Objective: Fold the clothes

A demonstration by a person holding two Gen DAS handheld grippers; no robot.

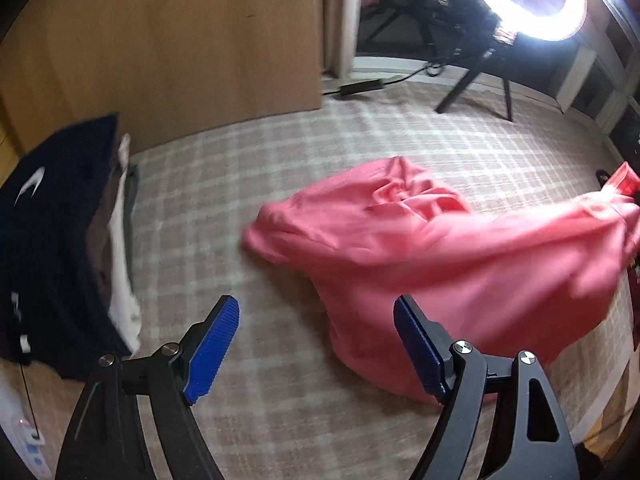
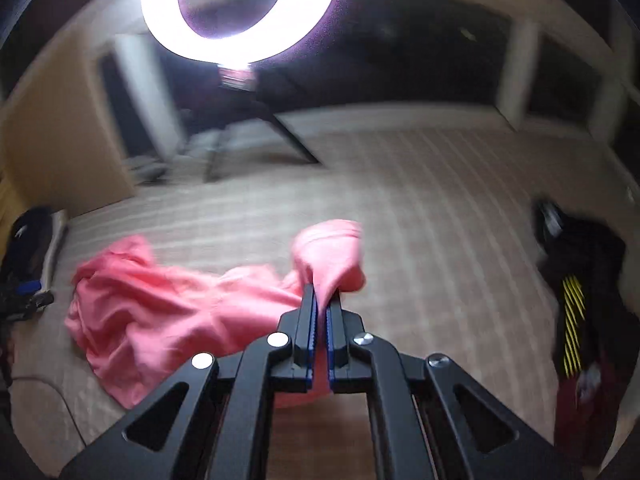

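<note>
Right wrist view — right gripper (image 2: pixel 322 300) jaws clamped on pink garment (image 2: pixel 168 304), left gripper (image 1: pixel 316 312) jaws wide, empty, folded stack (image 1: pixel 60 240) beside.

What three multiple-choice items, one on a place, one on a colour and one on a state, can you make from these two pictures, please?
1. Where does the stack of folded clothes lie, seen from the left wrist?
A. at the left edge
B. under the ring light
C. on the pink garment

2. Which colour is the garment being handled?
A. green
B. pink
C. white

3. How is the left hand-held gripper?
A. shut on cloth
B. open, holding nothing
C. out of view

Answers:
1 A: the dark stack sits left, beside the wooden panel.
2 B: the cloth is pink in both views.
3 B: its blue pads stand apart; only the right hand-held gripper pinches the garment.
</note>
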